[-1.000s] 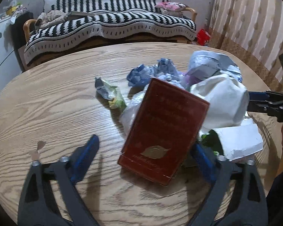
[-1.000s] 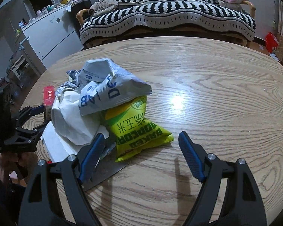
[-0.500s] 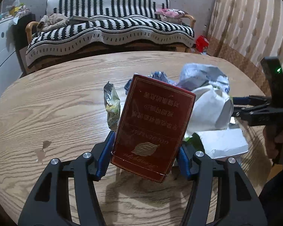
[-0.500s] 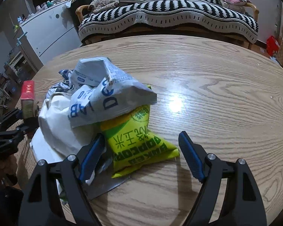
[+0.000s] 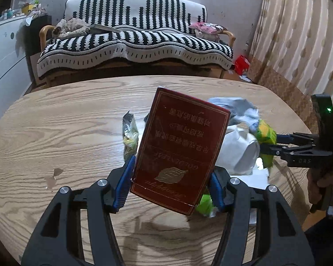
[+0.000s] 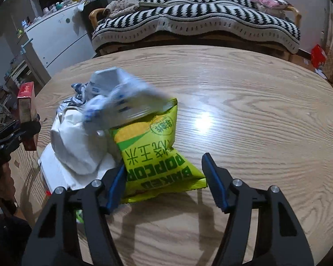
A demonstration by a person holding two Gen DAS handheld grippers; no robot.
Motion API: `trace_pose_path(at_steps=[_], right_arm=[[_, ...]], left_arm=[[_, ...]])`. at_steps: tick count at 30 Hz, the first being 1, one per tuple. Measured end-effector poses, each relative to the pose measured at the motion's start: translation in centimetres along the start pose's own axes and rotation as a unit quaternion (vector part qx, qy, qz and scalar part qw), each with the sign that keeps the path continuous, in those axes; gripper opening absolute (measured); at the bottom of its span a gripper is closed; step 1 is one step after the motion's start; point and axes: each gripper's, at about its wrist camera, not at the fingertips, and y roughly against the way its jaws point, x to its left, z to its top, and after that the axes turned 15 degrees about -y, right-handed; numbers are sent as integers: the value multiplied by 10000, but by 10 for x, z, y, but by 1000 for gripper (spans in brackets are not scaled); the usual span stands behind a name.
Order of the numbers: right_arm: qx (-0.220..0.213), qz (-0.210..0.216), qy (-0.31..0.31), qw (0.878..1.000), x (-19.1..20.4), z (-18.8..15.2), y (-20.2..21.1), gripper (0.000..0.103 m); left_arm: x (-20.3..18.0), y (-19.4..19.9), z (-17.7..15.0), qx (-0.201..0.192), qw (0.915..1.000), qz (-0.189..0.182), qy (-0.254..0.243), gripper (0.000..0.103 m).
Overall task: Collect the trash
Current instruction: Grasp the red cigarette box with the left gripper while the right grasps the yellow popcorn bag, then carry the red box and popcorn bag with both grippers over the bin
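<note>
The left gripper [image 5: 171,182] is clenched on the lower sides of a dark red box [image 5: 181,153], which stands tilted and lifted clear of the table [image 5: 66,119]; the same box shows at nine o'clock in the right wrist view [image 6: 26,102]. The right gripper [image 6: 164,185] is spread apart around the near end of a yellow-green popcorn bag [image 6: 153,150], its left finger [image 6: 115,186] touching or nearly touching the bag's edge and its right finger standing apart from it. The likeliest trouble, as I judge it, is the box: it is held only near its bottom edge, so its tall upper part could pivot in the pads and slip out during a swing. The bag is slick and puffy; closing on it may squeeze it out forward, or drag the blurred grey-white wrapper [image 6: 122,97] lying over its far end and the white crumpled paper [image 6: 77,141] at ten o'clock. A small green wrapper [image 5: 128,133] lies by itself at eleven o'clock of the box. For room, the table is bare wood from twelve to three o'clock of the bag, with its far rim well away; the near rim cannot be seen. The two grippers face each other across the heap, so a careless sweep could knock them together.
</note>
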Motion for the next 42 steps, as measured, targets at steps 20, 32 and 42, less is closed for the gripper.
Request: trace_pose_path(at_steps=[20,32,42], right_arm=[[-789,-700,-1181,9874,-181,-50,136,64],[-1205,-1361,-2305,9559,-329,-130,234,64],[-1410,-1883,-3503,9066,-443,-219,302,64]], left_arm=[[-158,-17,66,-340,9917,-851,-907,58],[-341,-52,90,-281,9645,-1940,-1769,58],[-517,-72,78,-104,9203,-2972,-2542,58]])
